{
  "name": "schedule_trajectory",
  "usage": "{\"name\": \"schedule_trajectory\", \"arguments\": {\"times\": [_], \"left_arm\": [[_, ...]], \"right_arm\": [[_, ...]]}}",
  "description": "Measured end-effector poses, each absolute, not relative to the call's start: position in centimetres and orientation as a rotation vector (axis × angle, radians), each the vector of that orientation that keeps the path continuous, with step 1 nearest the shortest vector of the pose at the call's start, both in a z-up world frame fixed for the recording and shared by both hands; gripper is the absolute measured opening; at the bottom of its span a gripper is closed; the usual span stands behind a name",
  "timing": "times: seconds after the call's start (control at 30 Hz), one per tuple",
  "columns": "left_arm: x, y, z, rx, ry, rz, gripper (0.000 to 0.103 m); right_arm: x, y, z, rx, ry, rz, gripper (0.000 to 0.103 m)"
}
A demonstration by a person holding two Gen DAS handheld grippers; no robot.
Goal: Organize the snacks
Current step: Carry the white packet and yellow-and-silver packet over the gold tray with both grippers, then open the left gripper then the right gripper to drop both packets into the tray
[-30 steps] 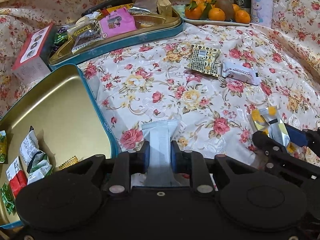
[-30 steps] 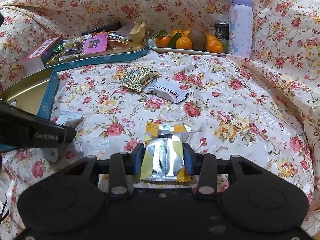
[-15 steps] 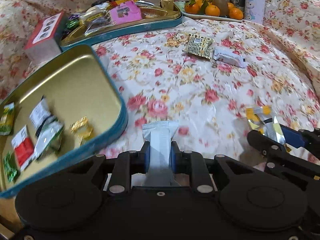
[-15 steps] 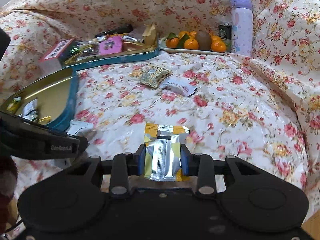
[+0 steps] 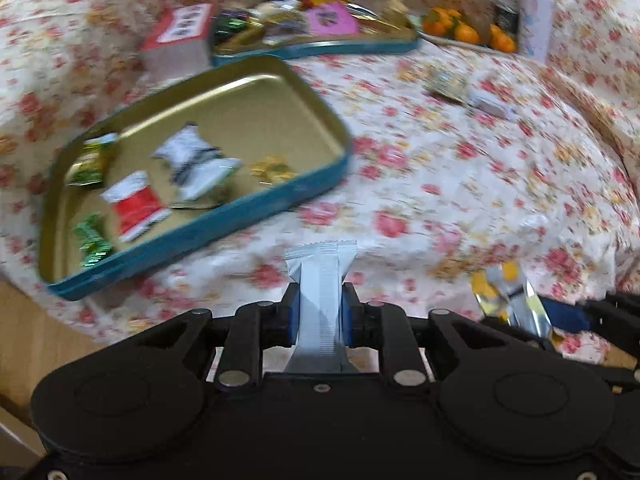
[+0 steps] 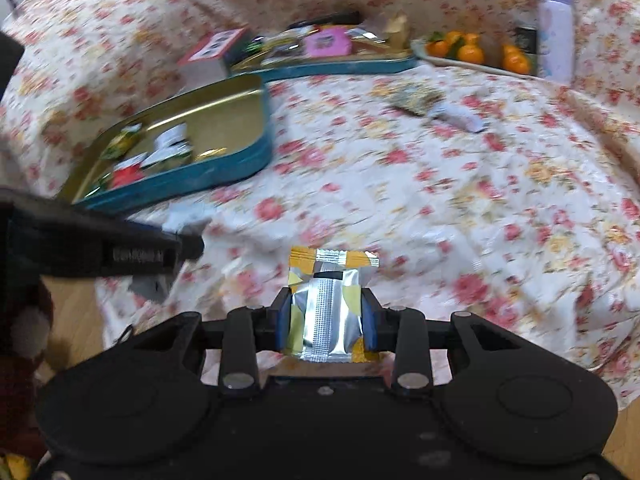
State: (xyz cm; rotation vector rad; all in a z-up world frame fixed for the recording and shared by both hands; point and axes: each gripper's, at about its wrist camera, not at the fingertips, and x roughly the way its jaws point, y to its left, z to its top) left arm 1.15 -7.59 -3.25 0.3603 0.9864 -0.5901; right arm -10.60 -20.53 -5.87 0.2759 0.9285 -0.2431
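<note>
Grippers, two, each clamped on one snack.
Left gripper [image 5: 320, 312]: white packet [image 5: 321, 280]. Right gripper [image 6: 326, 318]: silver-yellow packet [image 6: 329, 300]. Teal tin [image 5: 240, 216] ahead-left, several wrapped snacks inside.

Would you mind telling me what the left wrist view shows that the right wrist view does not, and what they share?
Only the left wrist view shows the left gripper shut on a white snack packet, and the near tin's floor almost in full, including the green-wrapped sweet at its near corner.

Only the right wrist view shows the right gripper shut on a silver and yellow packet head-on, and the whole purple bottle.

Both share the two teal tins, the oranges and the floral cloth.
</note>
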Motion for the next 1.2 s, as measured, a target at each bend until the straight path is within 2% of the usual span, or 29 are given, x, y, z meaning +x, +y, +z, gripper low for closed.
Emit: {"name": "schedule_trajectory", "arguments": {"times": [0.33,0.73,1.2], "left_arm": [[7.3,-1.4,0.2,0.267,0.883,-0.439,0.027],[16.2,2.8,1.0,0.139,0.84,-0.289,0.027],[17.0,4.3,-1.3,0.094,0.895,-0.32,0.027]], "right_arm": [[-7.7,-16.1,-4.6,0.244,0.936,-0.128,0.036],[-0.8,-12.8,-1.4,0.173,0.87,-0.041,0.036],[6.8,-12.5,-0.7,0.212,0.813,-0.09,0.037]]}}
